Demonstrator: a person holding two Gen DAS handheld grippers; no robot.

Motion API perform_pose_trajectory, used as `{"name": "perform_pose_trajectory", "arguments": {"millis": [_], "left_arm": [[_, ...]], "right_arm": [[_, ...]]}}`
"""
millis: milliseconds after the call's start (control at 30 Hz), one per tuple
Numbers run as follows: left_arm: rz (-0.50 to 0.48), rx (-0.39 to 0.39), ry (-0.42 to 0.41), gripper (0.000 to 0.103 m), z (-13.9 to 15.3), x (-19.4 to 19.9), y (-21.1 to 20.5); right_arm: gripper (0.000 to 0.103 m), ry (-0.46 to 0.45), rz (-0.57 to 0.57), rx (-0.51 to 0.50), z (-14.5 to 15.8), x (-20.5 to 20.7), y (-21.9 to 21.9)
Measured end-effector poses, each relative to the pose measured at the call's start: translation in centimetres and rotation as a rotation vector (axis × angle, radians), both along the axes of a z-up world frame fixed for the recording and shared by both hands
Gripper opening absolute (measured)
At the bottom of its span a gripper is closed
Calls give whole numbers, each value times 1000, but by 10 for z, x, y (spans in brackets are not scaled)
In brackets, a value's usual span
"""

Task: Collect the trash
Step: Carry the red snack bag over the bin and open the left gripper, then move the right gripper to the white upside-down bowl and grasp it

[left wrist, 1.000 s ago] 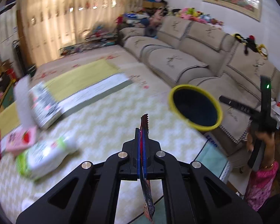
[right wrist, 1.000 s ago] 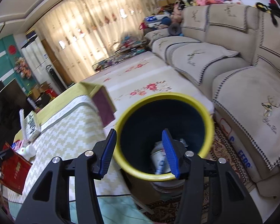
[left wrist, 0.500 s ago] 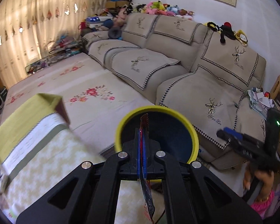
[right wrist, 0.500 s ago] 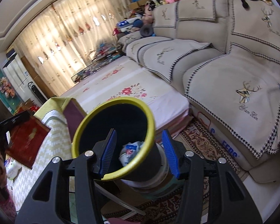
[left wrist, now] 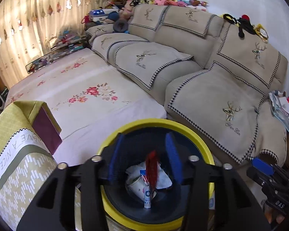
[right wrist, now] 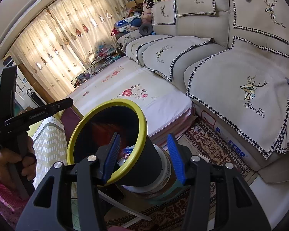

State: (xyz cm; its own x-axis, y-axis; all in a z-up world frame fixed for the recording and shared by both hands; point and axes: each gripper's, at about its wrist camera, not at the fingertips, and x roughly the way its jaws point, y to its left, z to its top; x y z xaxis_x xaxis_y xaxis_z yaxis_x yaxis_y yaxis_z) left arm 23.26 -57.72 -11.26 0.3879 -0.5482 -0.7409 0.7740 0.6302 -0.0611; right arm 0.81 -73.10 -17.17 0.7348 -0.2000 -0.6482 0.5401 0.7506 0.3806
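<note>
My left gripper (left wrist: 144, 163) hangs right over the mouth of the bin (left wrist: 200, 144), pointing steeply down into it. Its fingers (left wrist: 172, 159) are spreading apart at this moment, and the red wrapper (left wrist: 151, 170) sits in the gap between them, blurred, touching neither pad as far as I can tell. Below it, in the bottom of the bin, lie crumpled white paper (left wrist: 164, 179), a paper cup (left wrist: 134, 187) and a small white-and-blue packet (left wrist: 147, 196).

My right gripper (right wrist: 142, 154) is beside the bin (right wrist: 138, 119), its fingers (right wrist: 175, 156) held apart and pinching nothing; from its own camera the bin's yellow rim and dark wall lie in the gap between them, but I cannot tell whether either pad touches. The red blur of the wrapper (right wrist: 106, 130) shows inside the bin there too. My left hand (right wrist: 13, 163) grips its tool's handle at the left edge.

The bin stands on a white tub (right wrist: 163, 173) between the table (left wrist: 19, 173) with its yellow-green cloth and the sofa (left wrist: 212, 96).
</note>
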Motion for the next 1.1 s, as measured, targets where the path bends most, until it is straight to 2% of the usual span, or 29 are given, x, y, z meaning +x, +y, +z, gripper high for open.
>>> {"name": "perform_pose_trajectory", "arguments": {"millis": [100,233,367,533,733,833,1100], "left_arm": [[20,-16,16,48,5,-1,13],[48,-73,-4,61,29,-15,52],[90,-153,-37,75,62,-40,112],[167,-201,-95,86,90,-75,195],[324,-184,-158,90,104,-112,310],[446,-183,-164,90,109,-128,380],[741,-207,-242,93,117,-182,536]], "right_arm": [[49,-2,3,1,1,0,1],[52,-5,17,-6,5,1,6],[53,-10,53,-22,10,7,18],[53,-18,124,-42,20,20,47],[53,-23,257,-64,28,45,100],[53,-22,327,-70,31,57,130],[53,-18,605,-108,40,91,250]]}}
